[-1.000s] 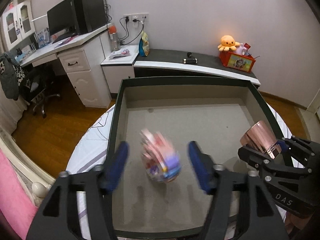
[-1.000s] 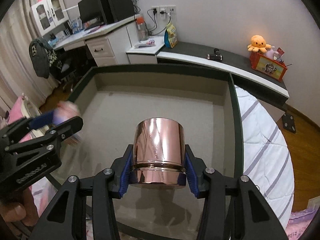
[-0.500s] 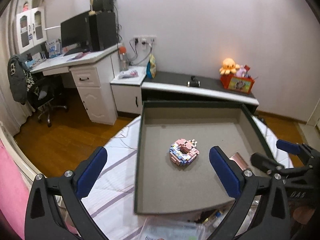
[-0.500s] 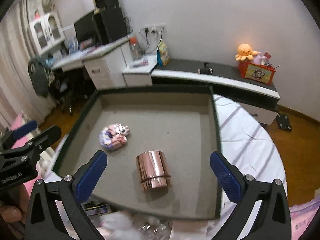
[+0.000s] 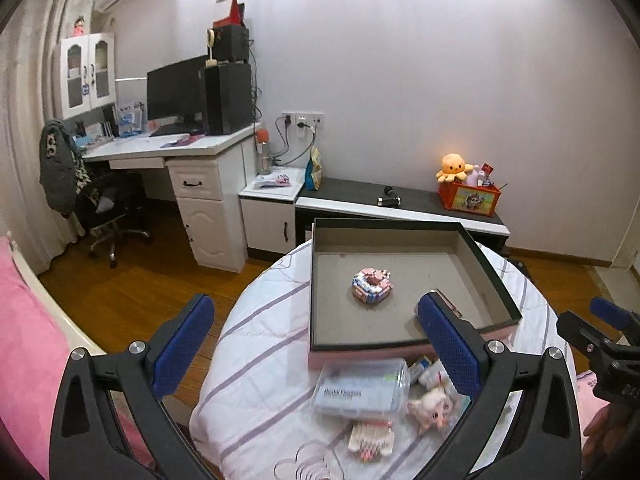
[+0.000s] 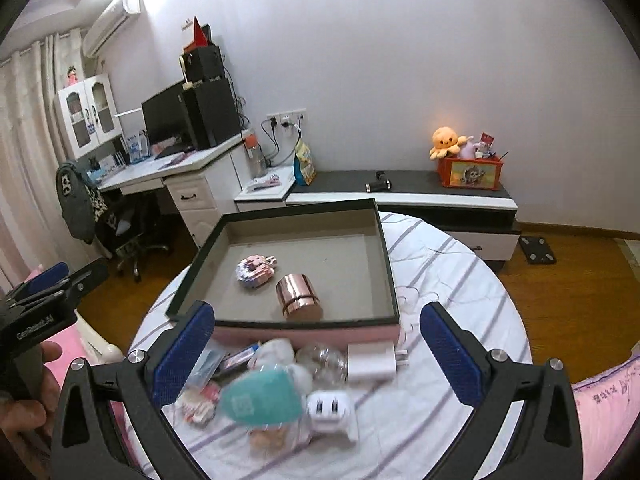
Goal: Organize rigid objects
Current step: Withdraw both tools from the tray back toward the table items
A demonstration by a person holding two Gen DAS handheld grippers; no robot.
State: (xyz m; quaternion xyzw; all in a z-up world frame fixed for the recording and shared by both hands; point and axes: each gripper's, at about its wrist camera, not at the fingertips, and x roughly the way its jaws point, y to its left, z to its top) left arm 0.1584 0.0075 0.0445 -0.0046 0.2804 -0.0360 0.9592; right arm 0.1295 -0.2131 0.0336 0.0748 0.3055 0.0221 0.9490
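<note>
A dark-rimmed shallow box (image 5: 496, 280) (image 6: 387, 256) sits on the round white table. Inside it lie a pink brick-built model (image 5: 372, 283) (image 6: 256, 270) and a rose-gold metal cup (image 6: 298, 294), standing on the box floor; in the left wrist view the cup is mostly hidden behind a finger. My left gripper (image 5: 316, 344) is open and empty, held above the table's near side. My right gripper (image 6: 318, 350) is open and empty, above a pile of small items in front of the box.
In front of the box lie a clear plastic case (image 5: 362, 388), a small doll (image 5: 434, 404), a white charger (image 6: 370, 360), a white cube (image 6: 330, 408), a teal item (image 6: 260, 398) and a clear ball (image 6: 322, 358). Pink bedding (image 5: 24, 344) is at the left.
Both grippers have let go and drawn back and up from the box. The model and the cup now rest in the box, and the pile in front came into view.
</note>
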